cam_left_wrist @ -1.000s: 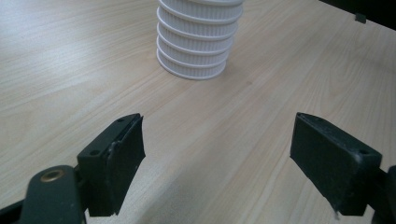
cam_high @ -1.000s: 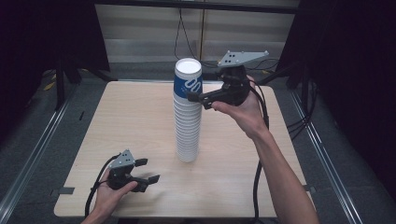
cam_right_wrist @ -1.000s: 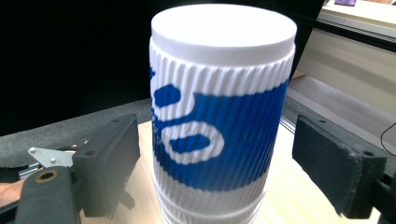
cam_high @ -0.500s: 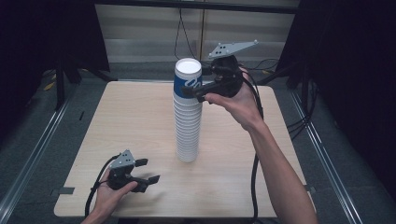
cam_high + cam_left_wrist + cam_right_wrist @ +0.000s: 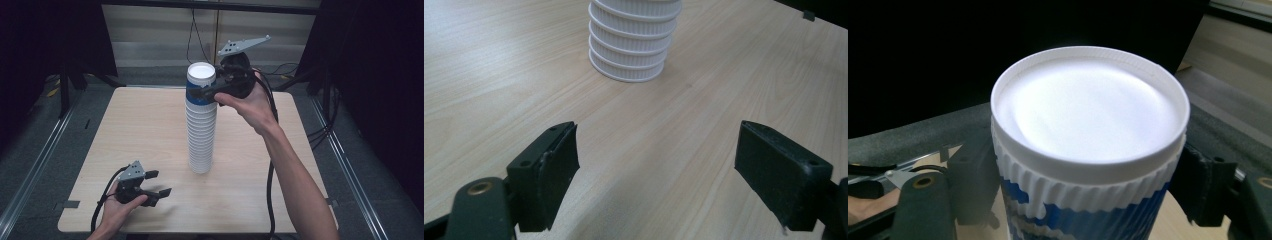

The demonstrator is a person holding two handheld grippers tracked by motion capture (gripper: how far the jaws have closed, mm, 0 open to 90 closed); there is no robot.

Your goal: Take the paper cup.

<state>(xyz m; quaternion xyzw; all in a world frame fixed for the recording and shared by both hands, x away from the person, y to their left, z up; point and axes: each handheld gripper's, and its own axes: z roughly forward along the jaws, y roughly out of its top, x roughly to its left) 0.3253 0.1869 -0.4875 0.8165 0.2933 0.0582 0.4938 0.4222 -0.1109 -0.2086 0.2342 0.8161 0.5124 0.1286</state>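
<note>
High view: cup stack (image 5: 200,125) upright mid-table (image 5: 150,120); right gripper (image 5: 212,92) jaws, just closing, clamp top cup (image 5: 201,82); left gripper (image 5: 156,183) near front-left corner | Left gripper view: jaws wide apart, nothing between | Right gripper view: both jaws press top cup (image 5: 1088,145).

Our right gripper (image 5: 202,92): raised far, jaws just closed. Our left gripper (image 5: 159,183): near left, jaws wide apart.
</note>
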